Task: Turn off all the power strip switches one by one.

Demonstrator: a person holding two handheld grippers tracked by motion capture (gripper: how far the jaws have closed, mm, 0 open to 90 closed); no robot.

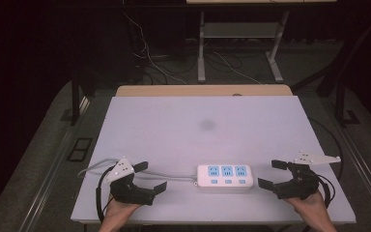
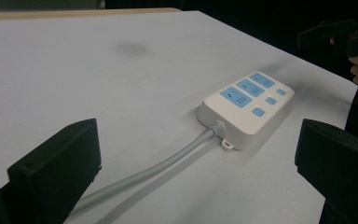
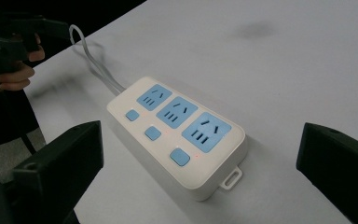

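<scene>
A white power strip (image 1: pixel 225 177) with three blue sockets and three blue buttons lies flat near the table's front edge, also seen as the power strip (image 2: pixel 247 107) and the power strip (image 3: pixel 179 133). Its grey cable (image 1: pixel 174 176) runs left across the table and loops off the edge. My left gripper (image 1: pixel 150 176) stands open left of the strip, jaws wide over the cable (image 2: pixel 154 172). My right gripper (image 1: pixel 272 174) stands open just right of the strip, nothing between its jaws. Both are held by hands at the front edge.
The white table top (image 1: pixel 203 125) has a faint dark smudge (image 1: pixel 207 125) near its middle. A wooden strip (image 1: pixel 203 90) borders its far edge. Beyond it, table legs and loose cables (image 1: pixel 149 63) lie on the grey floor.
</scene>
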